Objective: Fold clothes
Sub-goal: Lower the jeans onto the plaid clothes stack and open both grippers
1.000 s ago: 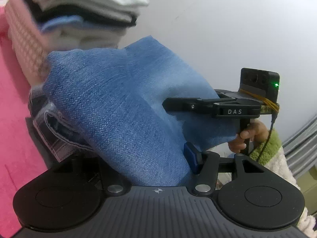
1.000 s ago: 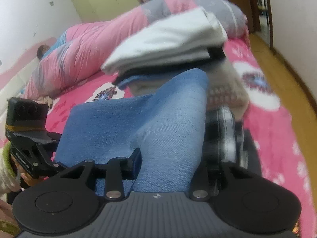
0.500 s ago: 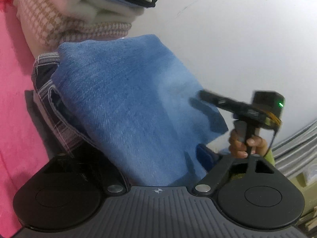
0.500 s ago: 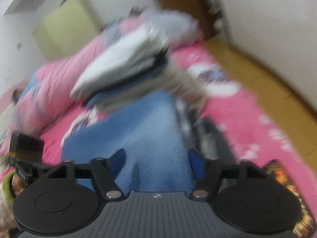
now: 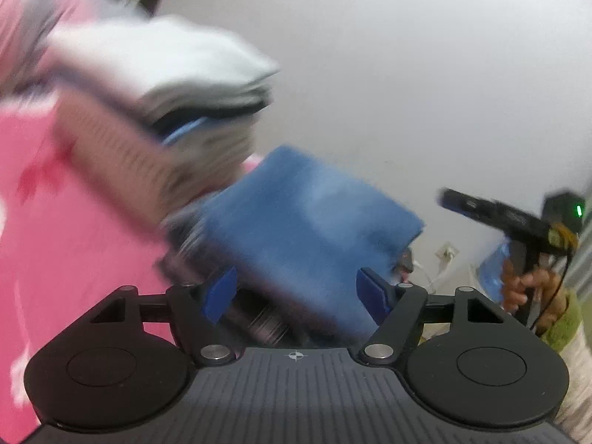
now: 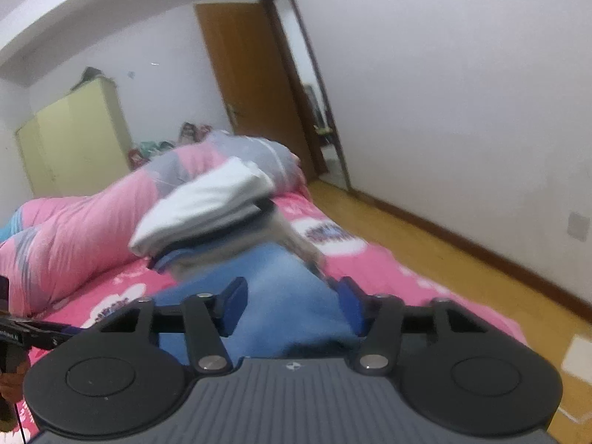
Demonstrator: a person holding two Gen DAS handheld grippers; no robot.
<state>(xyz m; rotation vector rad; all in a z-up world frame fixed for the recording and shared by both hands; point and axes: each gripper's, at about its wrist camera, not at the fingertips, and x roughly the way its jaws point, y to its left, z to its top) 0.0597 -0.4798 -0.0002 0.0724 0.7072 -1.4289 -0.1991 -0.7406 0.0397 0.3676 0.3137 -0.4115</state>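
Between each gripper's wide-spread, empty fingers (image 5: 221, 292), folded blue denim (image 5: 307, 222), beside the stacked clothes (image 6: 207, 207).

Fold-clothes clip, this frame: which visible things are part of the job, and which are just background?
Part of the job:
blue denim garment
stack of folded clothes
left gripper, open
right gripper, open

Background:
pink quilt
yellow wardrobe
wooden door

Blue denim (image 5: 310, 229) matt cloth; claw (image 5: 298, 292) matt black plastic.
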